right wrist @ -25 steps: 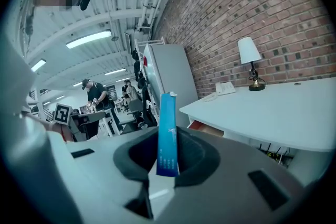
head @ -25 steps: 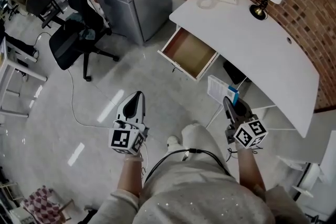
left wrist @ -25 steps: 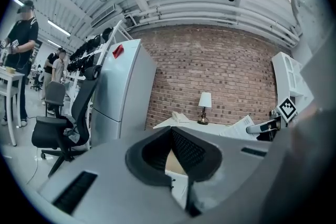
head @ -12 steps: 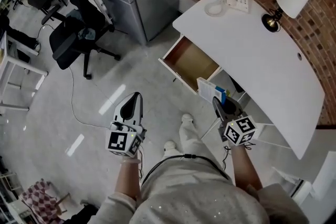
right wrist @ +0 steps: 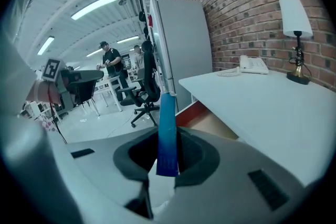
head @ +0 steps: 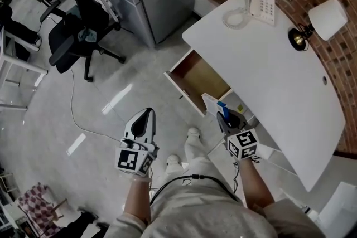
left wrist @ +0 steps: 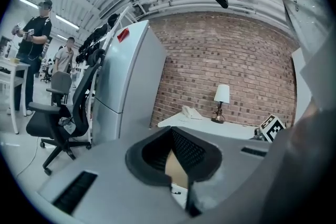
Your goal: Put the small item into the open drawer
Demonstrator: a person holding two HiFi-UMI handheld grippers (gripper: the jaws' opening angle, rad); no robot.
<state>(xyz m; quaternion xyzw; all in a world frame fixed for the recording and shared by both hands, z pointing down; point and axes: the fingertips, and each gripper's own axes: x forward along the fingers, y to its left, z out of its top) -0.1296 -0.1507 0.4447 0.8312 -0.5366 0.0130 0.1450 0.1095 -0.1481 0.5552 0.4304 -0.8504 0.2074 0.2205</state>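
- Pinching the small item between its jaws, the right gripper now sits closer to the open drawer than a second ago. Then it hung in front of the desk's edge, well short of the drawer.
- The item has come along with it. It now stands just beside the drawer's near front corner, not yet inside.
- The left gripper has shifted a little toward the drawer too. Its jaws leave a narrow gap with nothing in it, and in the left gripper view the drawer's tan inside shows through that gap.
- The item is a thin, flat box, white on its broad face with a blue edge. In the right gripper view it stands upright and edge-on, a blue strip rising above the jaws.
- Beyond it, the drawer juts from the white desk, pulled out over the floor.
- Farther back on the desk stand a telephone and a lamp, against a brick wall.
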